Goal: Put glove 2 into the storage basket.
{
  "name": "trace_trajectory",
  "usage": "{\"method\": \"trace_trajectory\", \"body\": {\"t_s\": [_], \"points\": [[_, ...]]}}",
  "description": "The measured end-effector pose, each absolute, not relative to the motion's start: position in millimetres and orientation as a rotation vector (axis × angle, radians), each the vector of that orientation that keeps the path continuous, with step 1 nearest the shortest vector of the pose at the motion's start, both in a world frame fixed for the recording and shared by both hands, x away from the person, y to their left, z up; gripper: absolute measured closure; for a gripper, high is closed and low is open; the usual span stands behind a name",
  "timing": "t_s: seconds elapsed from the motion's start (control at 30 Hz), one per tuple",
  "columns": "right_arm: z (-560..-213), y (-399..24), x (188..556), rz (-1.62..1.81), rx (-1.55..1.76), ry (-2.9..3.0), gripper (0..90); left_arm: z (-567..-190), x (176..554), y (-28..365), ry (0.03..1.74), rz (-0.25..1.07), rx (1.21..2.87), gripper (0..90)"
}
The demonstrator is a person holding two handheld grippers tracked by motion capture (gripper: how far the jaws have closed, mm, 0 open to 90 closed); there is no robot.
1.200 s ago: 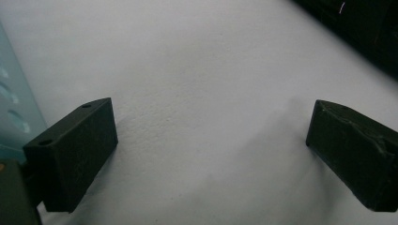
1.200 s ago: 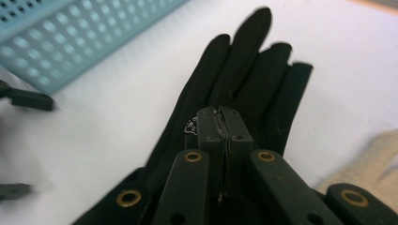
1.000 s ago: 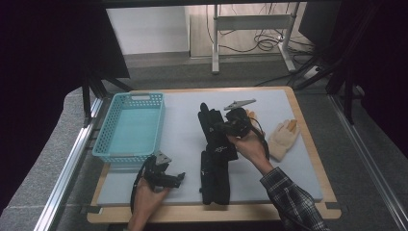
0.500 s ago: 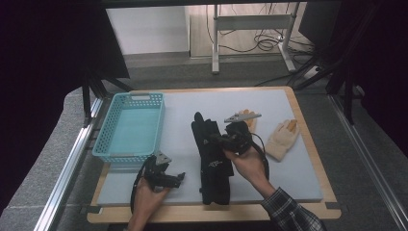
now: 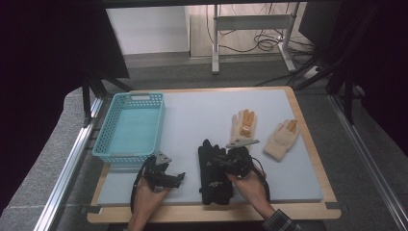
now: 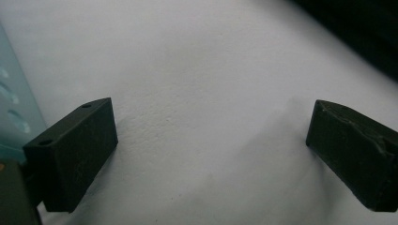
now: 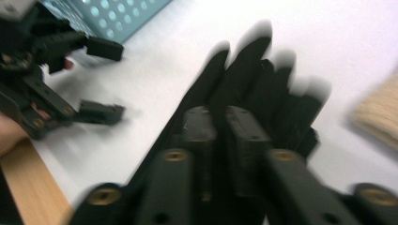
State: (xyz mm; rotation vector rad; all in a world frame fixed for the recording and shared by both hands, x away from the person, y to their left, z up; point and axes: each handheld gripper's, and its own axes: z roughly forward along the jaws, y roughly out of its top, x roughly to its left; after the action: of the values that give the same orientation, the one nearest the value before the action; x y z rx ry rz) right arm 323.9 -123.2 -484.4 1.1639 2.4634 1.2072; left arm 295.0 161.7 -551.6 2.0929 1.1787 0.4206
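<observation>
High view looks down on a bench (image 5: 308, 159) covered by a pale grey mat, with a light blue basket (image 5: 129, 126) standing at its far left. Near the front edge, left of centre, the left gripper (image 5: 180, 177) rests low over bare mat, held by the person's left hand (image 5: 146, 199); its jaws stand wide apart with nothing between them, as the left gripper view confirms, where the left gripper (image 6: 211, 154) shows only mat between its two black jaws and a sliver of the basket (image 6: 14, 108) at the left edge. Just right of it, a pair of black gloves (image 5: 214, 168) lies stacked on the mat, fingers pointing far. The right gripper (image 5: 222, 161) sits on top of them, held by the right hand (image 5: 250, 185). In the blurred right gripper view, the right gripper (image 7: 224, 136) has its jaws drawn nearly together over the black gloves (image 7: 253, 75), apparently pinching the fabric. Farther right on the mat lie two cream gloves well apart from the black ones: one (image 5: 243, 126) with orange fingertips, the other (image 5: 281, 139) at the right.
</observation>
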Motion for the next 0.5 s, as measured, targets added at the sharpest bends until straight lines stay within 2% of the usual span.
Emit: {"method": "trace_trajectory", "body": {"t_s": [0.07, 0.27, 0.43, 0.5], "points": [[-481, -127, 329, 1.185, 1.103, 2.439, 64.6, -552, 295, 162, 1.180, 0.422, 2.090, 2.7], [-480, -113, 364, 1.145, 0.999, 2.463, 62.3, -552, 295, 162, 1.180, 0.422, 2.091, 2.7], [-495, -86, 401, 1.126, 1.039, 2.527, 48.7, -551, 295, 162, 1.177, 0.421, 2.098, 2.7], [-505, -79, 412, 1.075, 1.077, 2.551, 51.0, -551, 295, 162, 1.176, 0.420, 2.097, 2.7]]}}
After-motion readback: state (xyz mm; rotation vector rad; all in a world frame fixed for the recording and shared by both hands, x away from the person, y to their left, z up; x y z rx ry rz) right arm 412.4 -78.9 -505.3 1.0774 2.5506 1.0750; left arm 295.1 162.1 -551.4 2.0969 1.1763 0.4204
